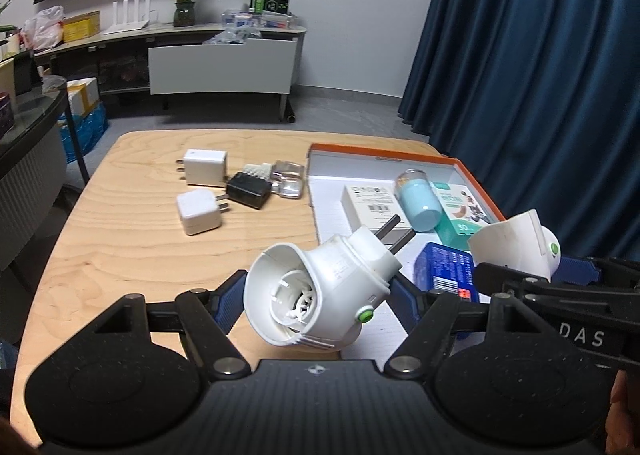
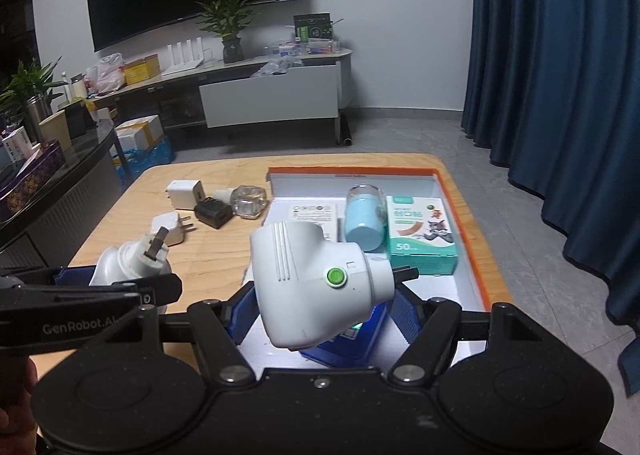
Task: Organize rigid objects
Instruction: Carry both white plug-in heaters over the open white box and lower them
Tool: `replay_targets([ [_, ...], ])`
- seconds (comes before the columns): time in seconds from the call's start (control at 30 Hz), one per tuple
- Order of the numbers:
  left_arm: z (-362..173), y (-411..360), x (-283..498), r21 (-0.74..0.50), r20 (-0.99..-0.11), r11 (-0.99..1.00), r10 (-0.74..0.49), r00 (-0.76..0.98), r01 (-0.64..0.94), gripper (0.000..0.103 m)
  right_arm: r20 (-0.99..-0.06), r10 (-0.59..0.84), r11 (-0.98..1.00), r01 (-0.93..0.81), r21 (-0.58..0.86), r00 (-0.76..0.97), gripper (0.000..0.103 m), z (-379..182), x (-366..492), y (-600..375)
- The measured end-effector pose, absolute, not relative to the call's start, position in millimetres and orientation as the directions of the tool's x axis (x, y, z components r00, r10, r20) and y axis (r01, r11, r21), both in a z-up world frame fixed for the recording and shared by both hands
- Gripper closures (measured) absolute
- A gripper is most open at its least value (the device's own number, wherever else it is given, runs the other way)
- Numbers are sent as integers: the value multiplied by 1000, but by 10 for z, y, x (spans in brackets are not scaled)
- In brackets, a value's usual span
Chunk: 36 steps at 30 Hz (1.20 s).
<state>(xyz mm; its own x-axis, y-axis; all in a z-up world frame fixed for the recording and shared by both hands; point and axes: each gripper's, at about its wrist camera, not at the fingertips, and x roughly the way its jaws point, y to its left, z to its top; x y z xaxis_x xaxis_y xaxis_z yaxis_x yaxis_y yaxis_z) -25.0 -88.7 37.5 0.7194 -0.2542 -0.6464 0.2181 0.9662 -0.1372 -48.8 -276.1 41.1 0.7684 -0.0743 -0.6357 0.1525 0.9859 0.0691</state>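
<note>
The left tool pinches a white plug-in heater between its blue pads; the heater's open round socket faces the camera, its green button sits low on the right side, and its two dark prongs point away toward the box. This heater is held clear of the table, at the near left edge of the box. The right tool pinches a second white plug-in heater in the same manner, with the ribbed side up, the green button facing the camera, and the plug end pointing right. This second heater hangs over the near part of the shallow white box with an orange rim, directly above a blue packet that lies inside the box. Farther back in the box lie a white carton, a light blue bottle on its side, and a teal bandage box, set side by side. On the bare table left of the box lie two white chargers, a black charger, and a clear glass bottle, close together. The black charger touches the glass bottle.
</note>
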Motion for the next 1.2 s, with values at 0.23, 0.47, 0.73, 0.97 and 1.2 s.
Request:
replay_targets([
  [0.23,390,-1051,-251,-130,-643,959,-275,715,251,28,-632,-94,982,177,69,769,20,431,-540,-2862],
  [0.47,403,-1202,-239,-129,-643,950,-297,706,283,28,-633,-129,974,217,63,763,21,434,-610,-3016],
  [0.73,383,-1354,-197,-127,-648,943,-313,694,307,28,-640,-167,960,271,67,750,20,385,-679,-3215],
  [0.97,383,-1446,-142,-126,-649,940,-320,690,317,28,-643,-176,955,288,72,746,20,355,-678,-3299],
  [1.2,369,-1509,-90,-125,-653,938,-324,685,324,28,-647,-172,954,289,78,743,20,320,-643,-3329],
])
